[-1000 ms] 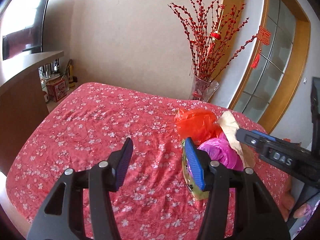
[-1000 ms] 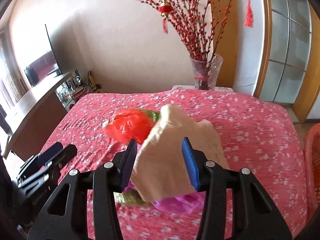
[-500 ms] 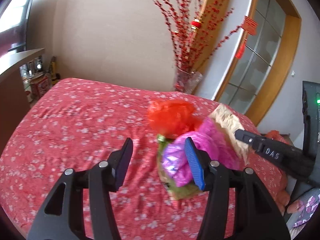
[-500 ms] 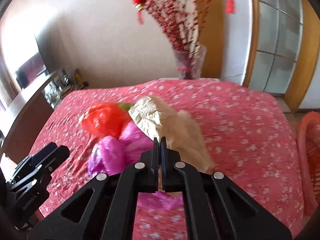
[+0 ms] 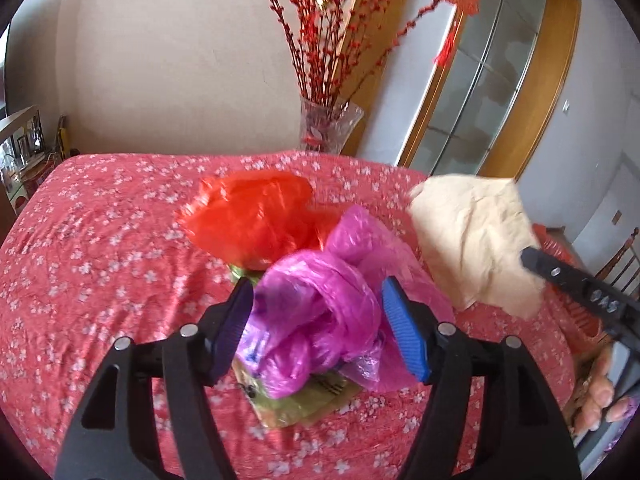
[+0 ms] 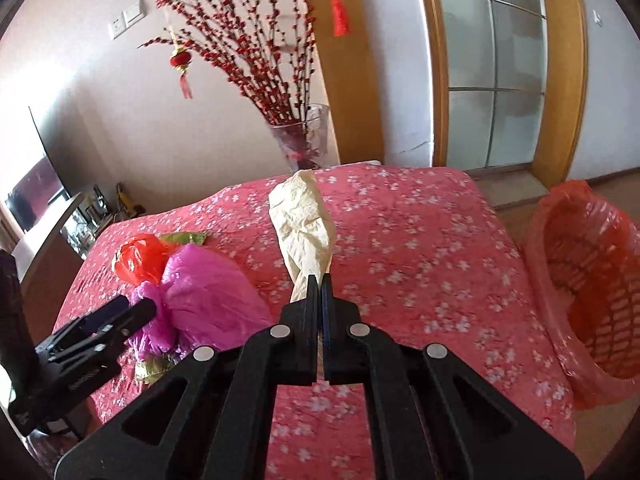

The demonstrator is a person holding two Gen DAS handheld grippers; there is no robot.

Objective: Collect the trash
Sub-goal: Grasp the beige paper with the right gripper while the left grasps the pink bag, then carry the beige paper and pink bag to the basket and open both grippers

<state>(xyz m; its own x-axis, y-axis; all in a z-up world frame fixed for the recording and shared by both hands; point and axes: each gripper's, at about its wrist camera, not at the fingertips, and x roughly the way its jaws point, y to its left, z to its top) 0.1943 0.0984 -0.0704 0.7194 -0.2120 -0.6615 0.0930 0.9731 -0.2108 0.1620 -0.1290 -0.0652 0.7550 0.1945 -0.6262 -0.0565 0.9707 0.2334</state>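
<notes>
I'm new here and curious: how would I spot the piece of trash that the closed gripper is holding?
Find the red flowered bedspread. Above it, the right gripper pinches a crumpled beige paper bag. It is the only pale, papery piece; the orange bag and magenta bag are bright plastic.

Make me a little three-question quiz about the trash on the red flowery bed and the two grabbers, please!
1. True or false: the right gripper is shut on the beige paper bag.
2. Which bag sits between the open fingers of the left gripper? A) red plastic bag B) purple plastic bag C) beige paper bag
3. Fill in: the orange basket stands beside the bed, on the ____ side of the right wrist view.

Key
1. True; the bag is lifted off the bed.
2. B, the purple plastic bag. The pads do not press it yet.
3. Right.
</notes>
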